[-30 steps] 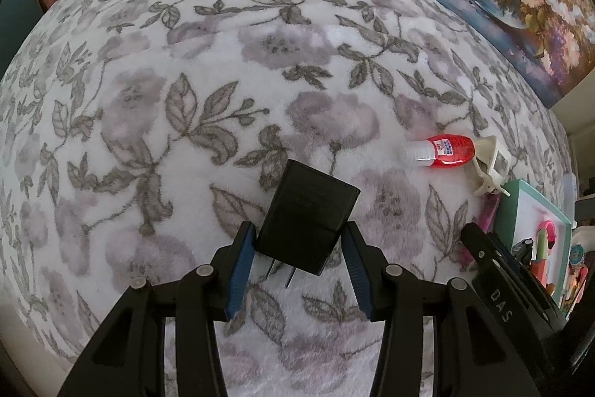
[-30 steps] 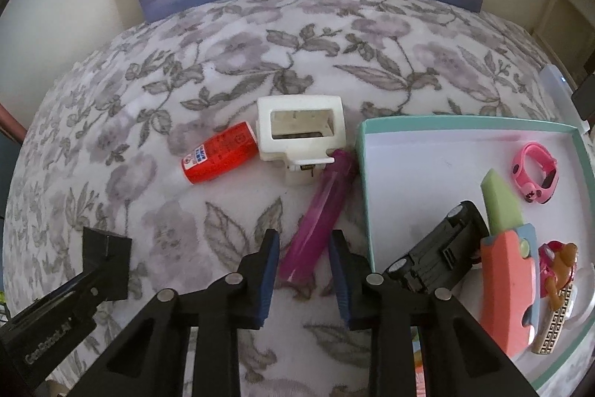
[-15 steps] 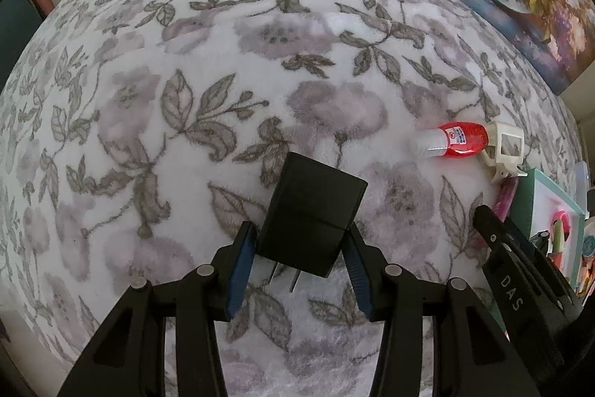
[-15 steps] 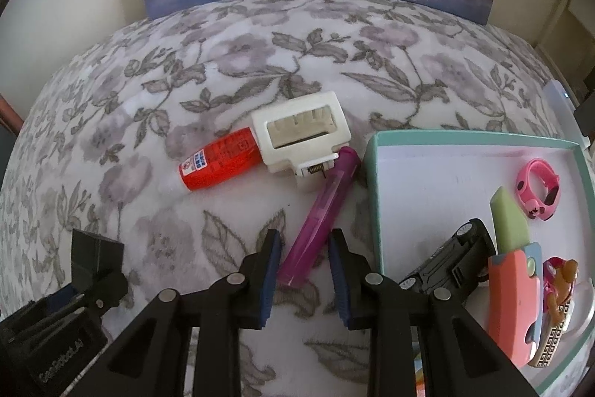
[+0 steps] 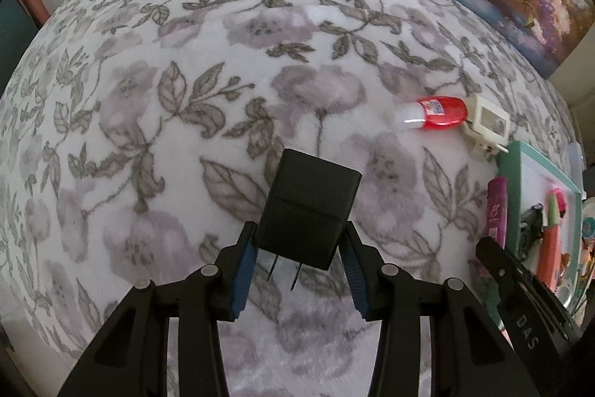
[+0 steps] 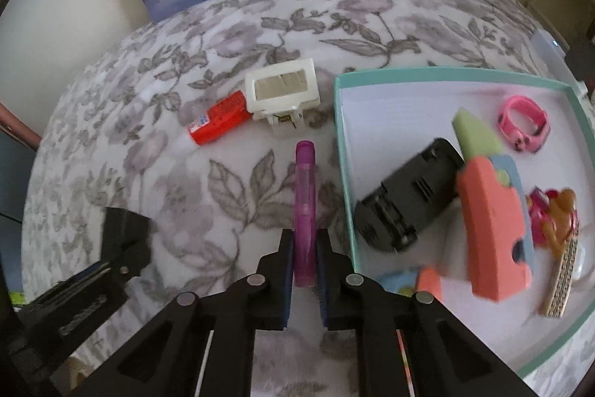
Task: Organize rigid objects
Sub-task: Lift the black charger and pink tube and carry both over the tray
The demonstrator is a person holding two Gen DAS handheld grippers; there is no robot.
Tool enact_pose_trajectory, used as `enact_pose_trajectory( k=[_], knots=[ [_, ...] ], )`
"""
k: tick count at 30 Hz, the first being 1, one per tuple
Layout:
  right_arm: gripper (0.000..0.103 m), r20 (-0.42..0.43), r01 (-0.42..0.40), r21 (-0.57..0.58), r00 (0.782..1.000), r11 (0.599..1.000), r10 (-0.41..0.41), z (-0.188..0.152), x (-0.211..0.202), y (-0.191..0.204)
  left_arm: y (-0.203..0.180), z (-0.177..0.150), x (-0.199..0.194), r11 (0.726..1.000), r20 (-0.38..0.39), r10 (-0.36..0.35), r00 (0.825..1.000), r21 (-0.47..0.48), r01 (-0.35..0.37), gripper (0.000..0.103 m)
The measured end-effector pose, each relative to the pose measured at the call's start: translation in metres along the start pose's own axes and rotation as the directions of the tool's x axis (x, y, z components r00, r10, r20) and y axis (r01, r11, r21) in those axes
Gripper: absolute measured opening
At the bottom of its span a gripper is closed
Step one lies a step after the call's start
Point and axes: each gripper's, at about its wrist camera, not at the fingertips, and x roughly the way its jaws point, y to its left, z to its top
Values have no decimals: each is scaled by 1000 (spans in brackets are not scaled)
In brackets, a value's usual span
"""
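Purple plastic is filling the gap between my right gripper's (image 6: 304, 261) blue pads: I am clamping them on the near end of the purple tube (image 6: 305, 207), which is pointing straight away from me over the floral blanket (image 6: 230, 199). Whether the tube is already off the fabric I cannot tell. My left gripper (image 5: 297, 261) is gripping the black plug adapter (image 5: 308, 207) by its lower sides, its two prongs hanging toward me between the jaws and the body tilting away. I judge the step in hand to be gathering: both hands are loaded, and each load is meant for the teal-rimmed tray (image 6: 336, 121) just to the right of the tube. In that tray a black folding holder (image 6: 405, 196) is lying nearest me, with a coral and green toy knife (image 6: 491, 211) leaning over it and a pink ring-shaped toy (image 6: 522, 121) farther back. Next, I think, the right hand needs to be lifting the tube over the tray's near wall and setting it on the bare white floor at the tray's far left, clear of the holder; the adapter would be following once that hand is out of the way. Farther off on the blanket, a red bottle (image 6: 219, 118) and a white square-framed clip (image 6: 282, 95) are touching each other, not yet collected.
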Motion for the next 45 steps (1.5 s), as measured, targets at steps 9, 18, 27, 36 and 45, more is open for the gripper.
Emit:
enact_pose_trajectory(
  k=[9, 18, 27, 36, 45],
  knots=[
    [12, 73, -19, 19, 997, 1000, 18, -15, -49, -10, -24, -23, -35, 999, 53, -35, 998, 21, 34, 44],
    [12, 153, -40, 3, 987, 999, 40, -26, -86, -10, -24, -33, -90, 997, 167, -75, 983, 25, 72, 44],
    [12, 193, -76, 40, 979, 996, 67, -26, -110, -35, -35, -27, -111, 989, 200, -139, 970, 73, 127, 44],
    [12, 202, -57, 152, 979, 987, 26, -20, -118, -91, -96, -48, -116, 964, 170, -190, 967, 219, 151, 44],
    [12, 185, -31, 236, 983, 971, -13, -21, -119, -143, -157, -75, -101, 917, 57, -241, 969, 339, 208, 44]
  ],
)
